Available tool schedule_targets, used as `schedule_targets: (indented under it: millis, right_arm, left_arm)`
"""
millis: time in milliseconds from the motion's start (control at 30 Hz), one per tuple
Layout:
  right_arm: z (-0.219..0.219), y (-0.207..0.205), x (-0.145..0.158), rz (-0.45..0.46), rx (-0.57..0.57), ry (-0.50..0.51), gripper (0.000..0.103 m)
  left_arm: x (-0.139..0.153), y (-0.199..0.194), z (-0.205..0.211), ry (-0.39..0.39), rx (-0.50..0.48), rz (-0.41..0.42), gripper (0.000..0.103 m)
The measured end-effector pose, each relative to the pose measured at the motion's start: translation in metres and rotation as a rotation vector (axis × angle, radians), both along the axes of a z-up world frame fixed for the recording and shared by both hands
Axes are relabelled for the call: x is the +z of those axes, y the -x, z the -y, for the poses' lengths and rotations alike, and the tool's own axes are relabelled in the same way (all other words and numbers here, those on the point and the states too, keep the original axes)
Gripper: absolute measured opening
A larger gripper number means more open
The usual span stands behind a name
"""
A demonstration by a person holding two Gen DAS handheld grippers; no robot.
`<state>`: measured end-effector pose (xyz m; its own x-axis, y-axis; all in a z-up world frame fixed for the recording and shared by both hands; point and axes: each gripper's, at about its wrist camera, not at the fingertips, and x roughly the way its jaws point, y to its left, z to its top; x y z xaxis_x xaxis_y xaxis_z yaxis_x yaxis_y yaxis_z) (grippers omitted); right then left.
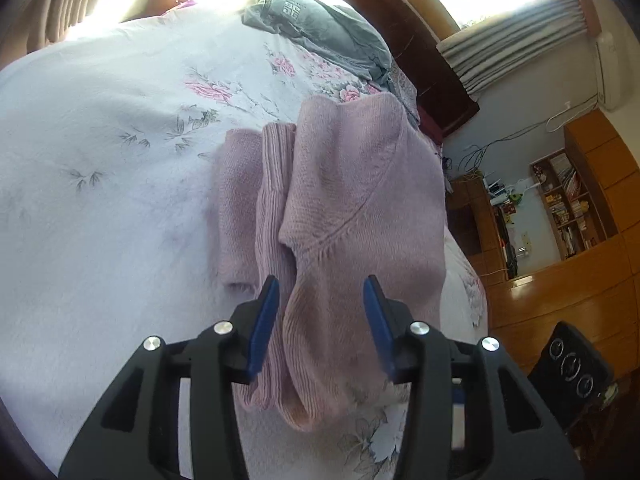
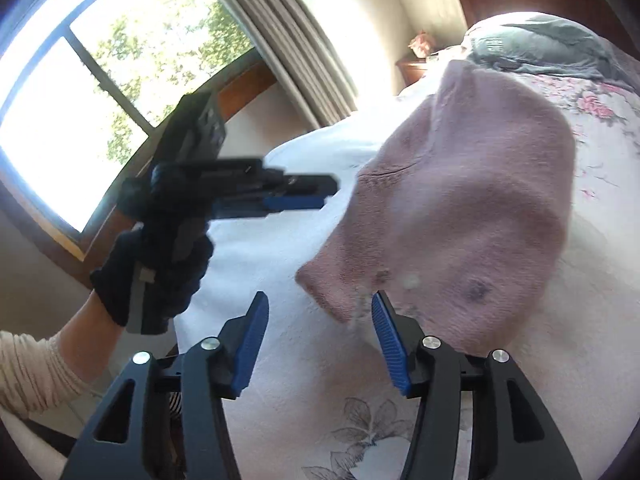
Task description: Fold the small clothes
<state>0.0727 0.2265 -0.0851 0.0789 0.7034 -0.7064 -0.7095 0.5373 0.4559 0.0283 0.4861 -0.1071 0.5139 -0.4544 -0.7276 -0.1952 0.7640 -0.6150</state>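
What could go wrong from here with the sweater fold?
1. Both grippers are open: the left gripper has a sleeve between its fingers, so closing may catch only that layer and drag the folded sweater apart.
2. The sweater lies near the edge of the bed; a pull that way could slide it off.
3. The right gripper sits at the sweater's corner, close to the left one; they could collide.

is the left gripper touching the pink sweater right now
Cannot tell. In the left wrist view the left gripper is open astride the pink sweater; the right wrist view shows it blurred beside the sweater.
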Motion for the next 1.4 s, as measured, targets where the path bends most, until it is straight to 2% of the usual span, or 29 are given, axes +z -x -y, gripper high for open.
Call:
schedule_targets:
  millis: [67,133,200,233,300,400,467,567,633,700,800,867,933,1000,1133,1200,1300,1400]
  right_arm:
    - [0.023,-0.009,0.004,0.025,-0.109,0.027,0.056]
    - [0.046,-0.025,-0.002,-0.017,-0.182,0.019,0.061]
    - [0.060,-0.036,-0.014,-0.075,-0.236,0.029,0.065]
    - [0.063,-0.042,-0.019,-0.092,-0.249,0.041,0.065]
    - [0.057,-0.048,-0.031,-0.121,-0.267,0.071,0.064]
    - [0.054,-0.054,-0.045,-0.145,-0.251,0.091,0.060]
    - [0.051,-0.050,-0.052,-0.137,-0.234,0.122,0.059]
    - [0.039,-0.040,-0.069,-0.103,-0.225,0.241,0.058]
    - [0.038,-0.039,-0.078,-0.120,-0.226,0.243,0.058]
    - [0.036,-0.040,-0.079,-0.114,-0.222,0.251,0.058]
    - [0.037,-0.044,-0.073,-0.114,-0.200,0.242,0.059]
    - [0.043,-0.045,-0.061,-0.134,-0.202,0.200,0.059]
    - [0.052,-0.049,-0.046,-0.127,-0.219,0.163,0.063]
    - [0.058,-0.057,-0.031,-0.093,-0.241,0.148,0.067]
    - [0.058,-0.080,-0.018,-0.056,-0.260,0.152,0.068]
    - [0.054,-0.091,-0.017,-0.043,-0.269,0.162,0.068]
    - [0.050,-0.108,-0.019,-0.052,-0.282,0.155,0.068]
    - [0.046,-0.117,-0.018,-0.048,-0.284,0.157,0.068]
  left_arm:
    - [-0.007,0.013,0.007,0.020,-0.007,-0.021,0.044]
    - [-0.018,0.019,0.012,0.079,-0.012,-0.052,0.042]
    - [-0.031,0.019,0.019,0.061,-0.018,-0.095,0.031]
    - [-0.038,0.017,0.023,0.045,-0.024,-0.123,0.008]
    - [-0.046,0.018,0.025,0.044,-0.019,-0.137,0.007]
    - [-0.044,0.028,0.019,-0.012,0.019,-0.109,0.006]
    - [-0.042,0.041,0.011,-0.011,0.053,-0.093,0.006]
    - [-0.051,0.051,0.005,-0.024,0.054,-0.093,0.006]
    - [-0.057,0.054,0.007,-0.049,0.052,-0.081,0.006]
    - [-0.060,0.056,0.006,-0.043,0.061,-0.060,0.006]
    - [-0.051,0.055,0.008,-0.015,0.048,-0.042,0.010]
    - [-0.040,0.054,0.003,0.001,0.036,-0.031,0.016]
    - [-0.025,0.049,-0.006,-0.046,0.056,-0.017,0.027]
    - [-0.007,0.036,-0.015,-0.082,0.065,0.026,0.031]
    - [0.019,-0.017,-0.023,-0.126,0.061,0.074,0.041]
    - [0.023,-0.053,-0.022,-0.126,0.053,0.072,0.042]
    - [0.018,-0.101,-0.018,-0.127,0.032,0.041,0.048]
    - [0.000,-0.138,-0.014,-0.130,0.027,-0.032,0.049]
